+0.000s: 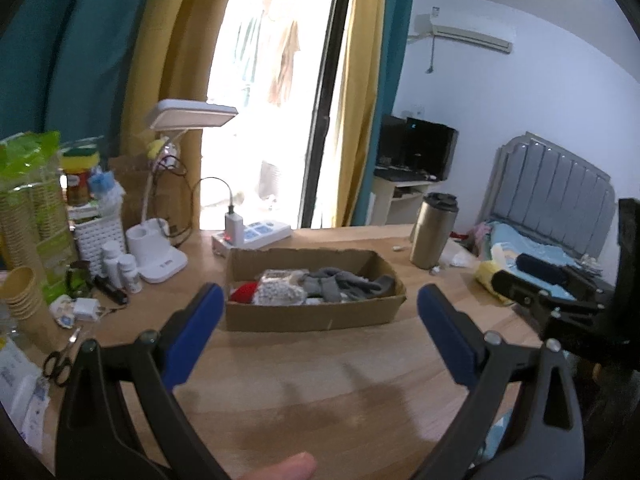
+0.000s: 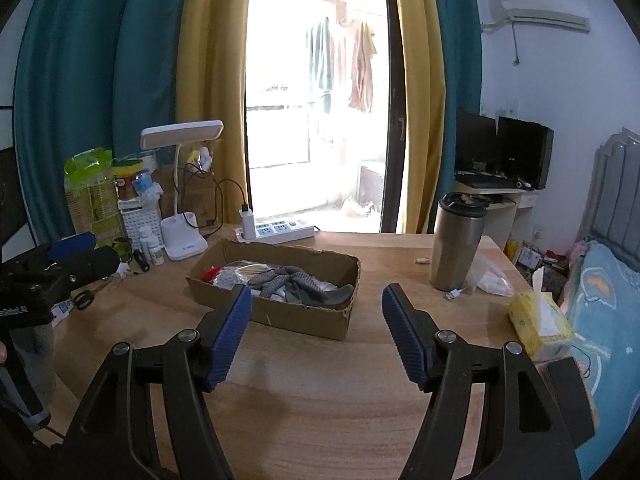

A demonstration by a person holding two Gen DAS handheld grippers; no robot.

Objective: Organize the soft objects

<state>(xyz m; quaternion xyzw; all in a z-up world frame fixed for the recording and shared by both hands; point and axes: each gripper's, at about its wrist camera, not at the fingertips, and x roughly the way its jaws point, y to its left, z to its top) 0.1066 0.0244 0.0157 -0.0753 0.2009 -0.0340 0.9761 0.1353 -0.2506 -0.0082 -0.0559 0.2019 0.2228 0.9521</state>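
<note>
A wooden table [image 2: 320, 420] holds a shallow cardboard box [image 2: 276, 312] near its middle, towards the far edge. Inside lie the soft things: grey socks [image 2: 304, 284], a red knitted piece [image 1: 244, 292] and a speckled white-grey bundle [image 1: 276, 290]. The left gripper [image 1: 320, 320] and the right gripper [image 2: 316, 328] both hover above bare tabletop on the near side of the box, jaws spread wide with nothing between them. Along the far edge sit a white power strip [image 2: 280, 230] and a desk lamp [image 2: 182, 200]. A steel tumbler [image 2: 456, 244] stands right of the box, and a yellow tissue pack [image 2: 540, 324] lies at the right edge. Scissors [image 1: 60, 364], bottles and paper cups [image 1: 24, 300] crowd the left edge.
</note>
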